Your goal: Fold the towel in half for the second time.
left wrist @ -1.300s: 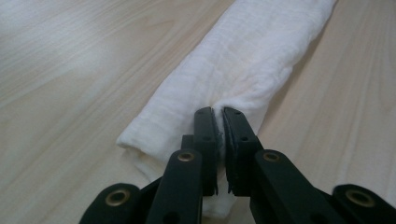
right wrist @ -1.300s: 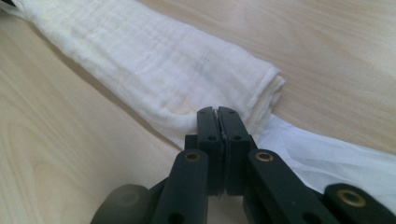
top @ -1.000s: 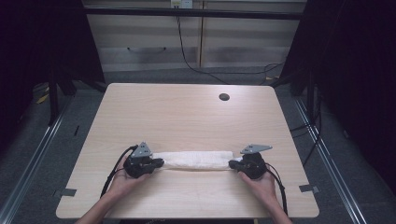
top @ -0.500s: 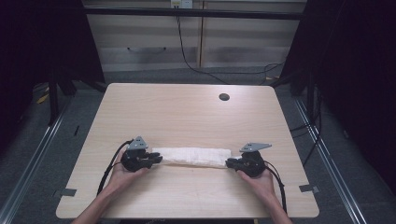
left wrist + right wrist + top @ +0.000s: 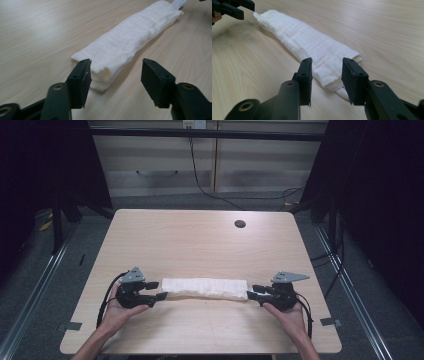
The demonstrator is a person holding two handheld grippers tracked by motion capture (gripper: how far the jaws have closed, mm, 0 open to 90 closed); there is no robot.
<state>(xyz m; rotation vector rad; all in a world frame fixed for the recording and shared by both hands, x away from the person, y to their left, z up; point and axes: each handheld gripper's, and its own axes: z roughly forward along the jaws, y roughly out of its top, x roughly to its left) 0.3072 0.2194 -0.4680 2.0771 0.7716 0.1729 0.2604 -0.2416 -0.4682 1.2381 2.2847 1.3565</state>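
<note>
folded white cloth (image 5: 205, 288) flat on desk (image 5: 200, 240) | left gripper (image 5: 159, 291) jaws apart at its left end | right gripper (image 5: 254, 291) jaws apart, straddling right end, gripping nothing

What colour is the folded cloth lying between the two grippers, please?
White, with a fine woven texture; the cloth shows best in the left gripper view.

Bright even tabletop light, dark surroundings, soft shadows

High view looks down; both gripper views face the towel (image 5: 206, 288) closely from opposite ends.
</note>
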